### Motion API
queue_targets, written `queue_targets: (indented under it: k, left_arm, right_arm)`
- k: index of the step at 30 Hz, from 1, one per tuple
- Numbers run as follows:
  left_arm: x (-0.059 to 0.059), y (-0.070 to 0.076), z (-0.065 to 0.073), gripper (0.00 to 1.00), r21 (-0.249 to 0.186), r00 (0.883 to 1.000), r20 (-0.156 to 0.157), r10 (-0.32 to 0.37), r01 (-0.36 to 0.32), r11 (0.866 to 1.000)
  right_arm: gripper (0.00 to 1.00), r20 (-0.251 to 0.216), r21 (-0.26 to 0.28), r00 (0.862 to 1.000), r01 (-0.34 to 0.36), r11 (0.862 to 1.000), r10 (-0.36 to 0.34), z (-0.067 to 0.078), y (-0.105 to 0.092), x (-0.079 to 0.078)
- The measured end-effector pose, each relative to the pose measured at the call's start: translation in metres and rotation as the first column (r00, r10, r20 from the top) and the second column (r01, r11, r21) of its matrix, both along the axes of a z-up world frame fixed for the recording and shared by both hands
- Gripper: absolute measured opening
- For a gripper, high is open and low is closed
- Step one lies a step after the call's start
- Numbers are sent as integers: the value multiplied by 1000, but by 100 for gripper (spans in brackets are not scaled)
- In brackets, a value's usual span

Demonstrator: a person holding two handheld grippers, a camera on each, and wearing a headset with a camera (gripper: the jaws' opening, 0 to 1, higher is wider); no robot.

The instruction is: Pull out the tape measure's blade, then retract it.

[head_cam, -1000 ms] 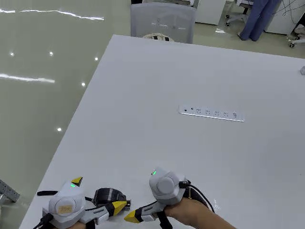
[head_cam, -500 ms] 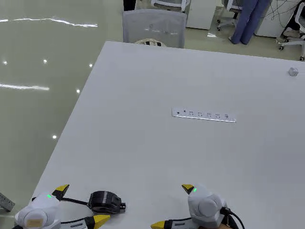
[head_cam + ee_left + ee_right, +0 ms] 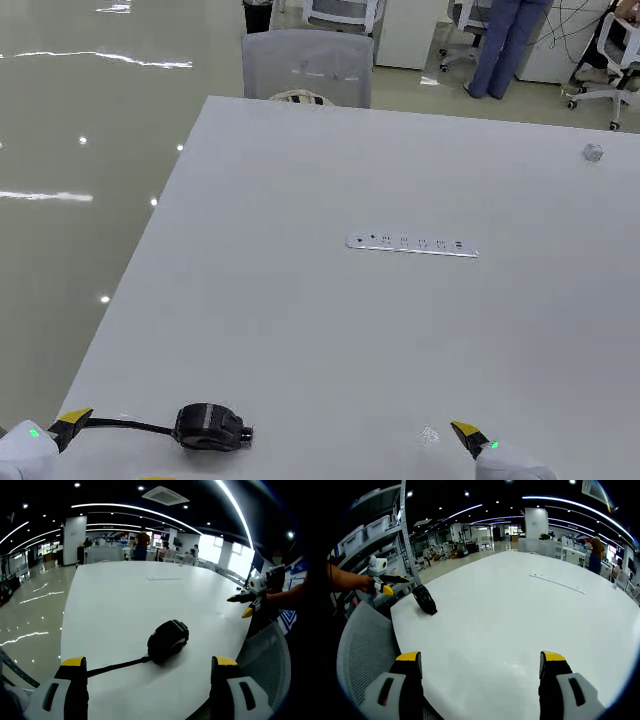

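Far left there's a glossy greenish floor point(image 3: 70, 150) bouncing back the ceiling lights. It runs right up to the edge of a big white table point(image 3: 330, 330).

The left gripper point(image 3: 149, 661) sits at the near left corner with its jaws spread wide and nothing in them. Just ahead of it the black tape measure point(image 3: 208, 427) lies on the tabletop close to the near edge. Its thin black strap point(image 3: 125, 427) trails off toward the gripper's yellow-tipped left jaw, and I can't tell if it actually touches.

Mid-table there's a flat white power strip point(image 3: 412, 245), well away from the tape measure. A grey chair point(image 3: 305, 62) is pushed up to the far end, and a person in blue trousers point(image 3: 505, 40) stands further back among office chairs.

The right gripper point(image 3: 480, 656) is at the near edge, well to the right of the tape measure, jaws also wide apart over bare table. Way over on the far right of the table sits a small greyish object point(image 3: 593, 152), too tiny to make out.
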State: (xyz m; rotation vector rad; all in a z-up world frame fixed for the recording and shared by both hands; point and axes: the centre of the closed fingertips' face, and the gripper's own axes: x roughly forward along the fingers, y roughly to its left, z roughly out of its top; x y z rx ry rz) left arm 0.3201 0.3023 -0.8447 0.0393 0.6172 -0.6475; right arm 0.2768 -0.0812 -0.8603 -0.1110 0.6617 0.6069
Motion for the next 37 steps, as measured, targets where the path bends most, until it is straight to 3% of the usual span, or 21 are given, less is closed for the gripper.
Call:
queue_targets:
  k: [5,7,15,22,29,37]
  left_arm:
    - [-4,8,6,100,-40,1000,0,15,-15,999]
    - [-5,15,5,100,-24,1000,4,23,-23,999]
    - [-13,39,17,100,-33,998,1,57,-57,998]
    - [-16,35,26,100,-42,999,12,42,-41,998]
    - [-17,33,26,100,-54,999,7,47,-47,997]
    - [-12,30,27,100,-50,999,10,32,-32,998]
  right_arm:
    - [100,12,-13,999,44,999,-44,6,-22,-9]
    - [100,9,-6,997,72,997,-72,8,-32,-15]
    - [100,-8,-1,989,151,989,-151,10,-63,-49]
    - [100,-24,-6,977,212,977,-212,9,-83,-72]
    - [100,-29,5,967,252,968,-252,11,-91,-74]
    - [100,-17,-8,974,227,974,-227,13,-86,-68]
